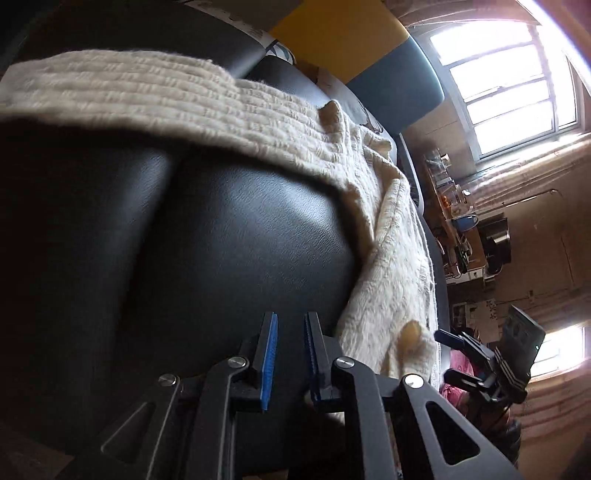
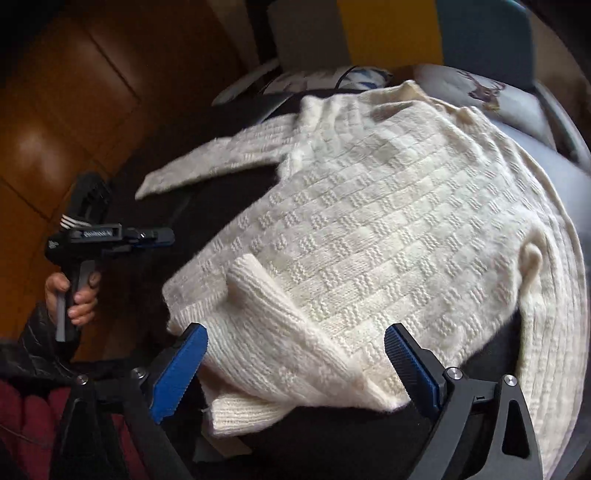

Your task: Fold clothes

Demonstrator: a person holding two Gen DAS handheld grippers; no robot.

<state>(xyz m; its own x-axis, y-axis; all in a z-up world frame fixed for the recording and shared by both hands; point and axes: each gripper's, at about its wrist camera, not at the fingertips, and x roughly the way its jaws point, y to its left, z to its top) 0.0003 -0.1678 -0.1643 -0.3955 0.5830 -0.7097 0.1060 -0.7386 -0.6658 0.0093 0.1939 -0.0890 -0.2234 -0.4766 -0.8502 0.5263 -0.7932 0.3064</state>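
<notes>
A cream knitted sweater (image 2: 369, 206) lies spread on a black leather seat (image 1: 240, 240). One sleeve (image 2: 207, 162) stretches out to the left, and another sleeve with a ribbed cuff (image 2: 258, 314) is folded over the body. My right gripper (image 2: 295, 332) hovers open and wide above that folded sleeve, pads clear of the knit. My left gripper (image 1: 290, 321) is over bare leather beside the sweater (image 1: 391, 266), open by a narrow gap with nothing between its blue pads. It shows from the right wrist (image 2: 166, 236), held by a hand (image 2: 74, 295). The right gripper (image 1: 448, 356) appears past the sweater's edge.
Patterned cushions (image 2: 476, 88) and a yellow and blue panel (image 2: 391, 33) sit behind the seat. Wooden floor (image 2: 55, 110) lies to the left. A bright window (image 1: 509, 85) and a cluttered desk (image 1: 454, 229) stand beyond. A red padded garment (image 2: 29, 424) is near the lower left.
</notes>
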